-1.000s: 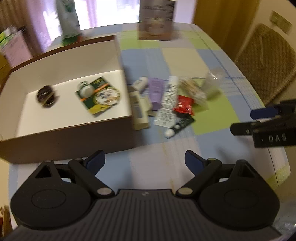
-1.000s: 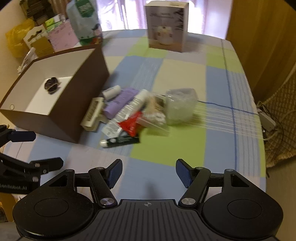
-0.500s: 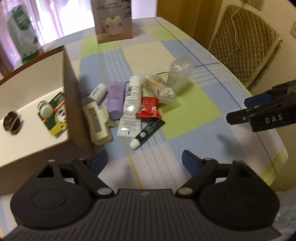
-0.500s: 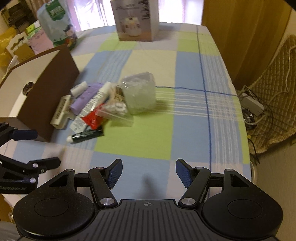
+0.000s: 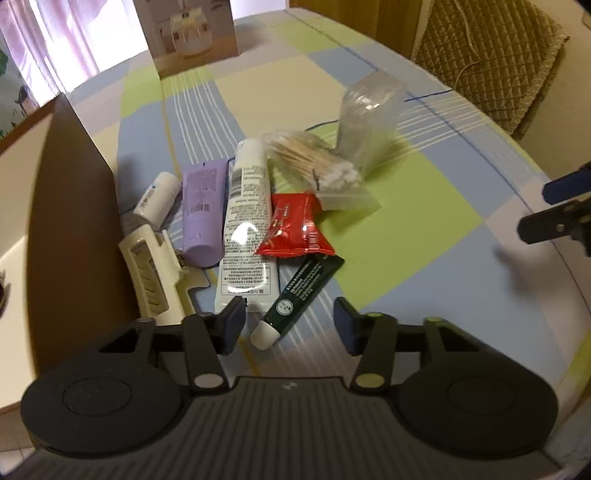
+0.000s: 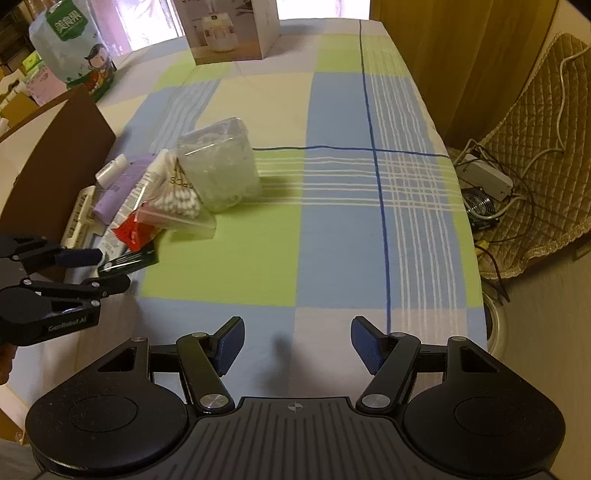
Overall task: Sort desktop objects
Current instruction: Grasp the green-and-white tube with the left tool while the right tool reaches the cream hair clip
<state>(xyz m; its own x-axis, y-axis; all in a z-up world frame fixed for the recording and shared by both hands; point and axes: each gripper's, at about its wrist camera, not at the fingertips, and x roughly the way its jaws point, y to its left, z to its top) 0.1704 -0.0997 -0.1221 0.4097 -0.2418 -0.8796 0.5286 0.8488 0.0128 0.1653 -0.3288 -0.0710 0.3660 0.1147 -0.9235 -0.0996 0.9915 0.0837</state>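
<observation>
A pile of small items lies beside the brown box (image 5: 77, 206): a dark green tube (image 5: 299, 295) with a white cap, a white tube (image 5: 247, 236), a purple tube (image 5: 201, 210), a red sachet (image 5: 295, 229), a bag of cotton swabs (image 5: 317, 166), a clear plastic tub (image 6: 218, 162) and a cream tool (image 5: 151, 273). My left gripper (image 5: 290, 325) is open, low over the table, its jaws on either side of the green tube's cap end. My right gripper (image 6: 295, 343) is open and empty over bare cloth to the right of the pile.
The checked tablecloth (image 6: 332, 240) runs to its right edge, with a quilted chair (image 6: 535, 147) and cables beyond. A printed carton (image 6: 229, 29) and a green snack bag (image 6: 74, 48) stand at the back. The box wall stands close on the left.
My left gripper has swung right from above the box and come down toward the pile, close to the green tube. My right gripper has shifted right, so the pile now lies further left.
</observation>
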